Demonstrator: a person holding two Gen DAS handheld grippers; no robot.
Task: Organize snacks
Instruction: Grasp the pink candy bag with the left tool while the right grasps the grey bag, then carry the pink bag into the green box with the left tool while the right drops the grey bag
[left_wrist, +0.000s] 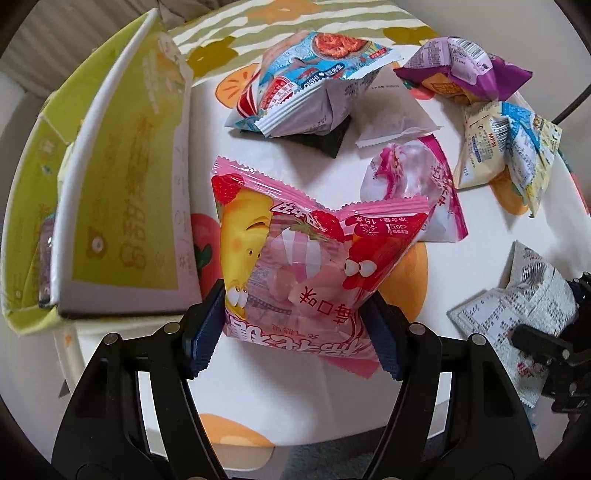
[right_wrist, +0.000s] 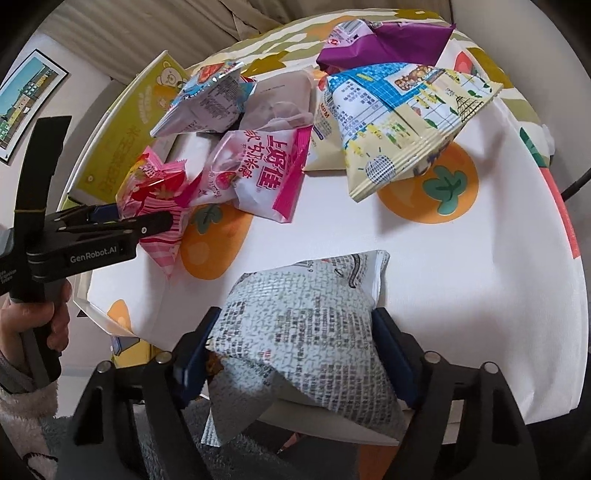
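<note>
Left wrist view: the left gripper (left_wrist: 293, 325) is pinching a pink strawberry-printed plastic snack packet (left_wrist: 295, 251) between its blue ribbed pads (left_wrist: 205, 332), holding it lifted above the white tablecloth with orange fruit prints (left_wrist: 288, 406). Just to its left, a yellow-green open cardboard box (left_wrist: 122, 177) is standing on the table. Beyond the packet, a blue-and-white crinkled chip bag (left_wrist: 310, 81) is lying on top of a dark flat packet (left_wrist: 325, 138), with a purple foil bag (left_wrist: 465, 74), a cream-and-blue printed bag (left_wrist: 506, 147) and a white-and-magenta sweet wrapper (left_wrist: 413, 192) scattered to the right.

Right wrist view is showing the right gripper (right_wrist: 295, 350) clamping a white snack bag covered in grey printed text (right_wrist: 306, 325) at the near table edge, well apart from the box. At the left of this view, a hand (right_wrist: 33, 325) is gripping the left tool's handle, near a framed picture (right_wrist: 26, 99) on the wall.
</note>
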